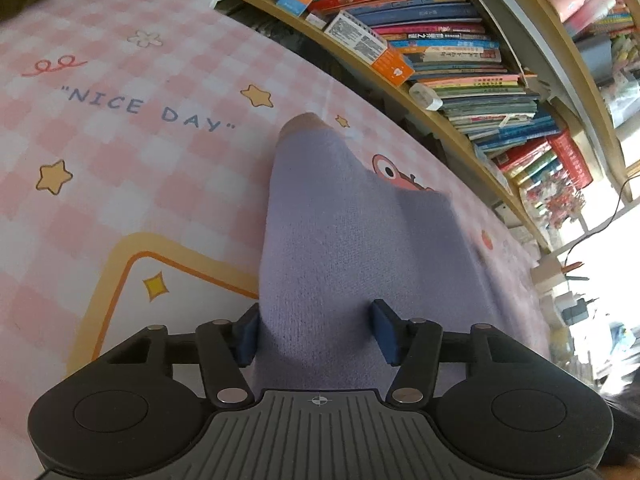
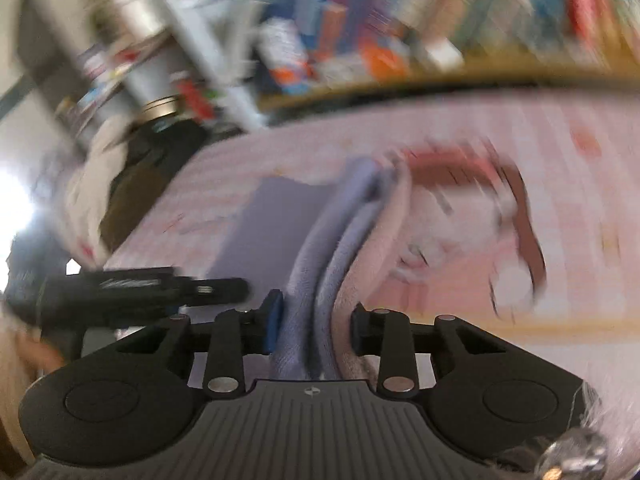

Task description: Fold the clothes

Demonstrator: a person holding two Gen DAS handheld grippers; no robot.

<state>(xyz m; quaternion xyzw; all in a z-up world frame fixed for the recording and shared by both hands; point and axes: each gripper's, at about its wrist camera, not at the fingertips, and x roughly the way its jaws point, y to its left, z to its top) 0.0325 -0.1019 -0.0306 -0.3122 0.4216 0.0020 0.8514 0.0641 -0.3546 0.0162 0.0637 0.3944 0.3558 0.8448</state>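
A soft lavender knit garment (image 1: 360, 248) lies spread over a pink-and-white checked mat (image 1: 120, 140) printed with yellow stars and the words "NICE DAY". The left gripper (image 1: 316, 330) sits low over the near edge of this cloth; its blue-padded fingers (image 1: 386, 330) stand apart with a band of the fabric running up between them, the left pad against the cloth's edge and the right one resting on it, so the jaws are spread and not pinching. The garment narrows away to a pale pinkish tip near a small star. Behind the mat a wooden bookshelf (image 1: 440, 128) is crammed with stacked colourful books (image 1: 440, 40).

The right wrist view is badly smeared. The right gripper (image 2: 316, 326) has thick lavender folds (image 2: 320, 272) bunched between its fingers, which seem to press on the cloth, but I cannot tell for certain whether it is clamped. The left gripper's black body (image 2: 120, 292) shows beside it.
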